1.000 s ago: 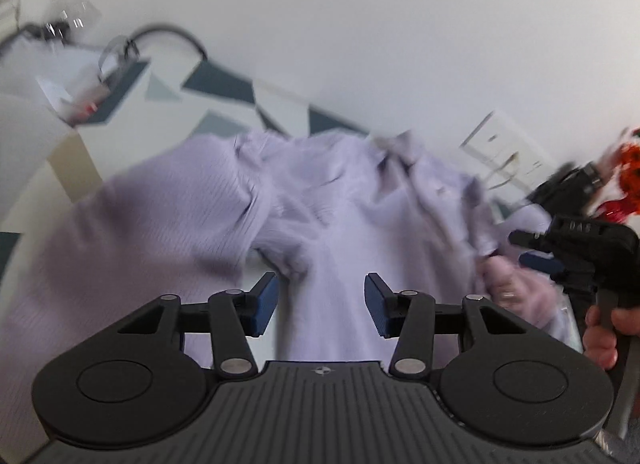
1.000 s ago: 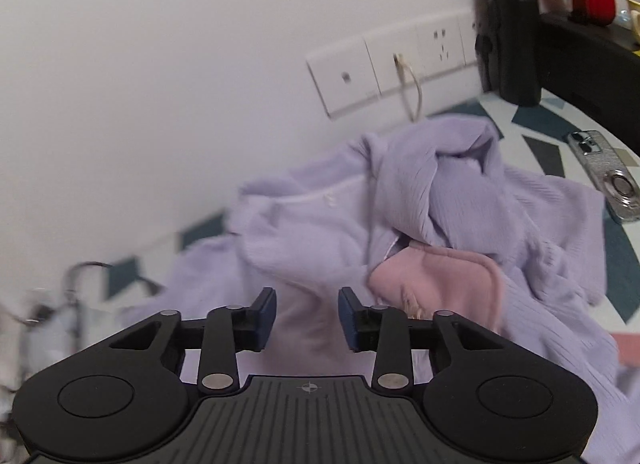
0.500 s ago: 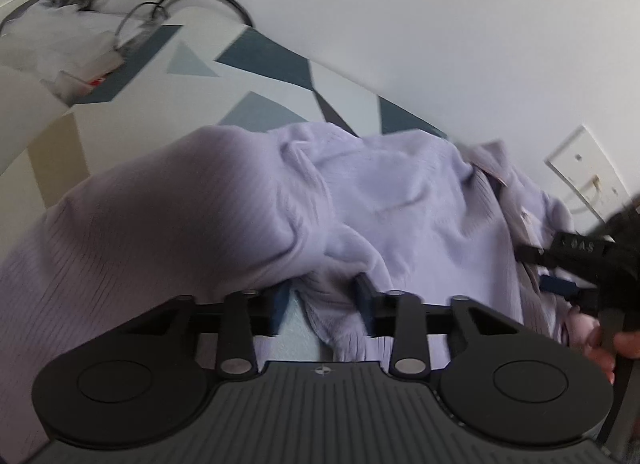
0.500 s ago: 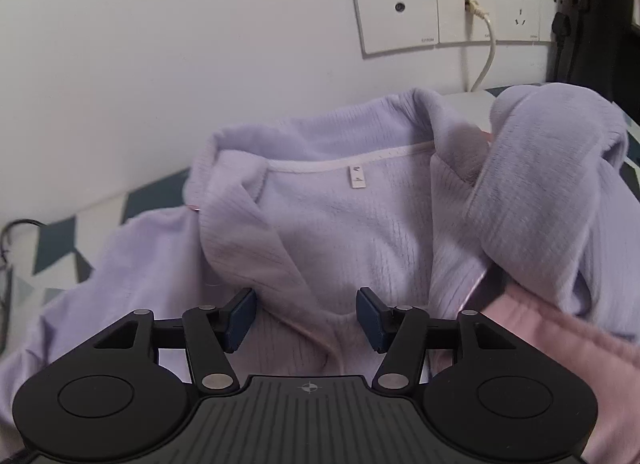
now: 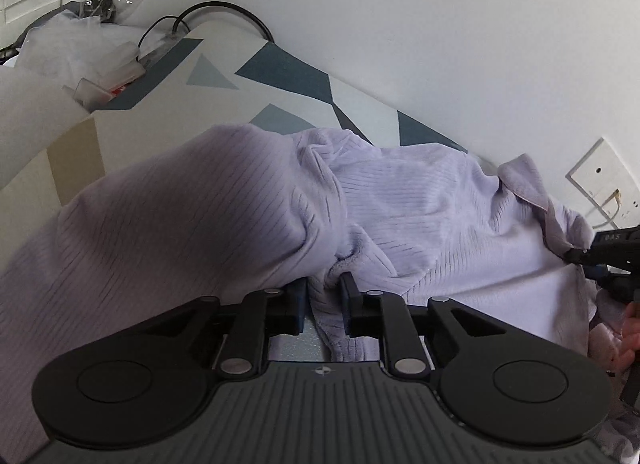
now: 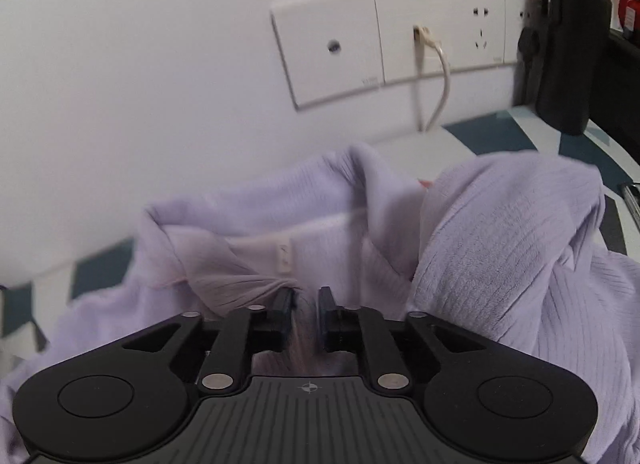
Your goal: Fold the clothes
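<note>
At the far left, a heap of clear plastic bags and a looped black cable [image 5: 224, 10] is seen at the end of the white surface with blue-grey triangles [image 5: 280, 76], which is bounded behind by a plain white wall; bare surface is left between that clutter and the garment. The ribbed lilac knitted garment [image 5: 420, 204] is spread rumpled across the middle of the surface. A bunched fold of it is pinched between the just-closed pads of the left tongs [image 5: 323, 296]. Its collar edge, just below the neck label, is clamped by the right tongs [image 6: 305, 304], whose jaws have likewise just been closing. Behind it, white wall sockets [image 6: 332, 52] with a white plugged-in cord are mounted. At the far right, a tall black bottle [image 6: 572, 40] is stood beside the wall.
</note>
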Demonstrator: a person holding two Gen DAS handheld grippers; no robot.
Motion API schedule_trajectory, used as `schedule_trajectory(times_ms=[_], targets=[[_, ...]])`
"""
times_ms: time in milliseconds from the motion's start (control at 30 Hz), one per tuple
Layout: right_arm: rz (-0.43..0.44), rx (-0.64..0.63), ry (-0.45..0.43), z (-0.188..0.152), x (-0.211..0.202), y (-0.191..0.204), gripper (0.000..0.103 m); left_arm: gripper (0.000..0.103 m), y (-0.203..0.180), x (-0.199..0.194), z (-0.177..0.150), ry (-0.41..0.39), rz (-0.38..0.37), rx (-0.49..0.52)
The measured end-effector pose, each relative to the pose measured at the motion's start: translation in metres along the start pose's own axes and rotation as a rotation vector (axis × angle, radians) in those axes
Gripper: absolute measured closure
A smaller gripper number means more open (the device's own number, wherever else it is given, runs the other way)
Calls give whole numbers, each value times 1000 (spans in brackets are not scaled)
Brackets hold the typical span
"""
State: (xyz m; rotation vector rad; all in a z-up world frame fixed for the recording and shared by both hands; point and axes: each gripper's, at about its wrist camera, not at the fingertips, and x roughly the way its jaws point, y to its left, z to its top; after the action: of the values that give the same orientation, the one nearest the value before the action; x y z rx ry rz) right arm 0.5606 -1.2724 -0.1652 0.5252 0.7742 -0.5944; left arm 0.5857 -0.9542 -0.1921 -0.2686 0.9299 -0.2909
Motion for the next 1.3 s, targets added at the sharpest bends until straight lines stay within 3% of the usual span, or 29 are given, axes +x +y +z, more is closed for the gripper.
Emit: schedule_trajectory(times_ms=[67,200,333,467,633,667,700,733,800,867,1033,1067,1167,1200,1233,1267,1300], targets=[[9,37,-22,0,-8,0,76,78,3,-1,1,11,-19,-28],[34,64,-80,7,-32,11,51,63,9,-3,4,20,-50,-97],[112,9,-166,22,-49,33,45,61,10,-3,6,-4,-34,-116],[141,-17,-83,38,-14,54,45,61,10,-2,8,-13,-17,-125],[145,-56,24,35,37,71,54,61,12,-1,10,-9,-17,-116],[156,-76,41,33,42,73,65,61,12,-1,10,-5,-13,-113],[175,-89,39,32,42,73,96,61,13,-1,11,-2,-11,-113],[179,-80,30,34,39,69,99,61,14,-2,11,0,-11,-122],[181,43,-61,43,24,46,99,61,17,-1,12,1,-17,-137],[164,150,-96,51,21,21,103,61,16,-1,12,-4,-16,-135],[-6,115,5,47,41,-2,98,58,15,-1,10,-14,-18,-127],[23,122,-23,44,34,-2,98,57,15,-1,11,-13,-22,-129],[142,-27,-102,44,10,29,86,57,19,-1,12,-9,-32,-156],[191,-101,-113,44,4,44,76,57,20,-2,11,-15,-24,-163],[253,-192,-95,42,2,62,65,63,21,-2,10,-21,-16,-169],[307,-297,-67,38,2,81,62,71,23,-3,9,-27,-9,-175],[326,-421,-69,25,2,100,62,85,24,-4,8,-32,-3,-180]])
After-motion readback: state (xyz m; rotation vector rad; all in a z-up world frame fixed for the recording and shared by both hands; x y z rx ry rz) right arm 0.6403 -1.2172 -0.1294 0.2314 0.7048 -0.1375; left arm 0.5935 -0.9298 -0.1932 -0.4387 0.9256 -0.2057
